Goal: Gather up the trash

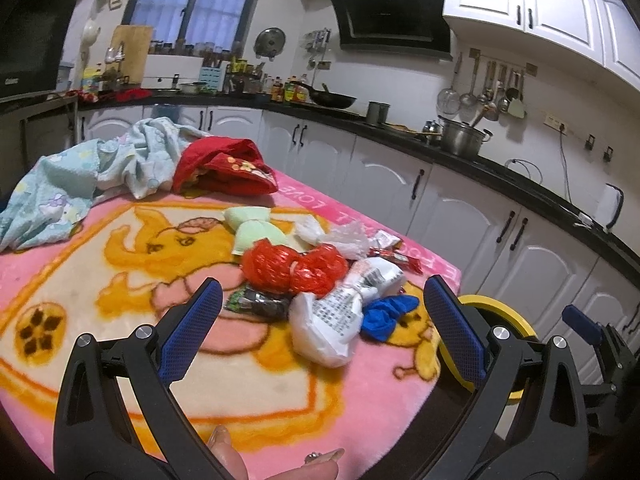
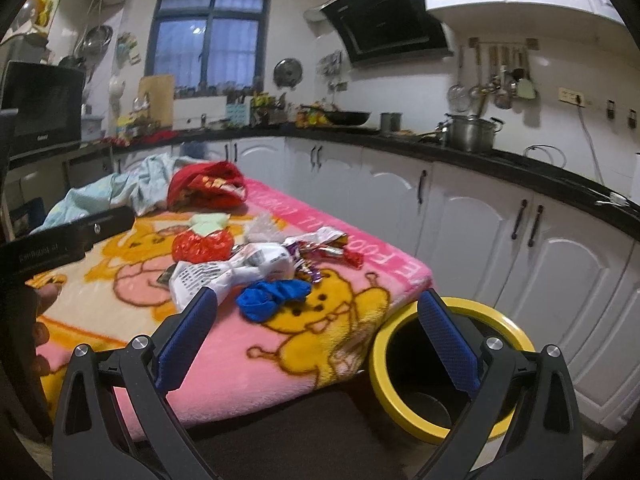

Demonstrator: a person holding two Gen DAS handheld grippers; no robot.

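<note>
Pink blanket [image 1: 352,380] — lettering "LOVE"

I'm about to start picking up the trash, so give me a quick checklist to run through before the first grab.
1. Left gripper open and empty: ok.
2. Right gripper open and empty: ok.
3. Trash in reach: white bag, blue scrap and red bag lie close ahead: ok.
4. Bin open, beside the blanket's edge: ok.
5. Room left in bin: cannot tell.
</note>
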